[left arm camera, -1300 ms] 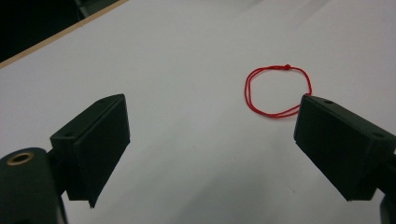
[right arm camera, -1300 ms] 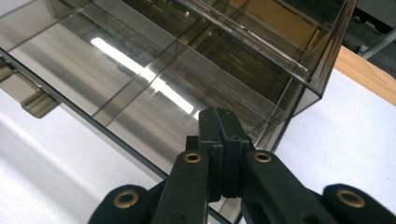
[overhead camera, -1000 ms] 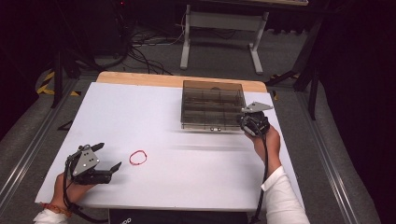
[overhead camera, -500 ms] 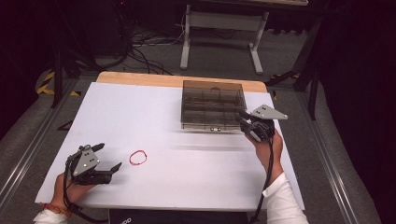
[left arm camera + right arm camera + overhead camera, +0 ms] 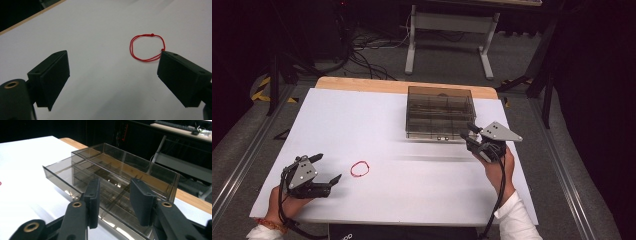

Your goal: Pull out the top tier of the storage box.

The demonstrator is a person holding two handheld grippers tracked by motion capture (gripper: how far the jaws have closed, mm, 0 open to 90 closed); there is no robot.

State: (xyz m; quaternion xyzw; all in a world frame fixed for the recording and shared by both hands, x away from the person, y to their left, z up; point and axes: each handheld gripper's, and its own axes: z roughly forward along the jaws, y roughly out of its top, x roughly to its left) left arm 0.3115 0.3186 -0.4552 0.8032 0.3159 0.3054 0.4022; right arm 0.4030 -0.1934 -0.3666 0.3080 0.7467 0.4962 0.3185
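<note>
A red string loop lies on the white table at the near left. My left gripper rests just left of it, open; in the left gripper view the loop lies ahead, by the right jaw's tip, with bare table between the jaws. A smoky clear drawer box stands at the far middle. My right gripper is at its front right corner. Its jaws have just been opening; in the right gripper view they stand apart with nothing pressed between them, and a lower drawer sticks out toward them.
A wooden strip edges the table's far side. Beyond it are floor cables and a grey stand's legs. Metal rails run along both sides of the table.
My right gripper has drawn a little to the right, away from the box's front, and its jaws have parted. The left gripper and the red loop have not moved.
</note>
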